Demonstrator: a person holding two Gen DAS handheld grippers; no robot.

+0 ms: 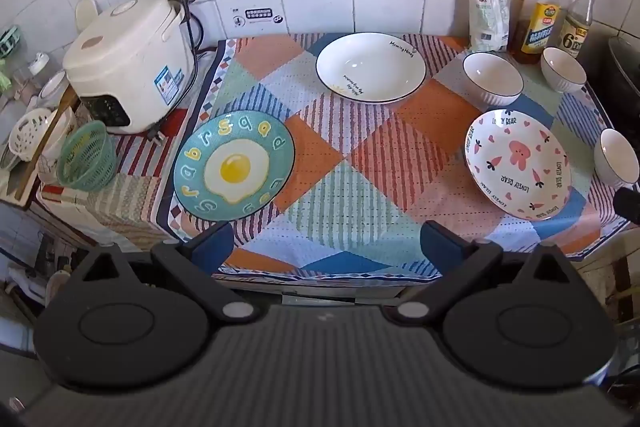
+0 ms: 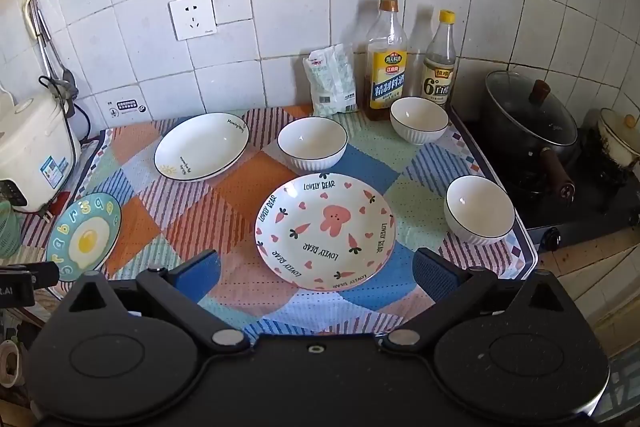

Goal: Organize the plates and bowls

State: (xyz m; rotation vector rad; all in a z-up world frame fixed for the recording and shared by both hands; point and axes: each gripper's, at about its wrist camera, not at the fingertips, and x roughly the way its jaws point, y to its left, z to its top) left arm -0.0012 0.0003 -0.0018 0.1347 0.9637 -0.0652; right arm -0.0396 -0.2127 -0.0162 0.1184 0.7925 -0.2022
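both tools hang above the near edge of the desk (image 1: pixel 320 227), tilted down at the crockery. the left tool (image 1: pixel 326 247) stands spread wide with nothing between its fingers, and so does the right tool (image 2: pixel 316 275).

three plates lie apart on the patterned cloth: the egg plate (image 1: pixel 234 165) at the left, the white plate (image 1: pixel 371 67) at the back, the bear plate (image 2: pixel 325 231) just ahead of the right tool. three ribbed white bowls sit to the right: the back middle bowl (image 2: pixel 312 145), the bowl by the bottles (image 2: pixel 419 121), the bowl near the stove (image 2: pixel 479 209).

it all looks like glazed ceramic: stiff, fairly heavy, slick and quick to chip. the plates lie flat, so the raised rim seems the only purchase, one finger over and one under. for the bowls, pinching the wall at the lip looks best.
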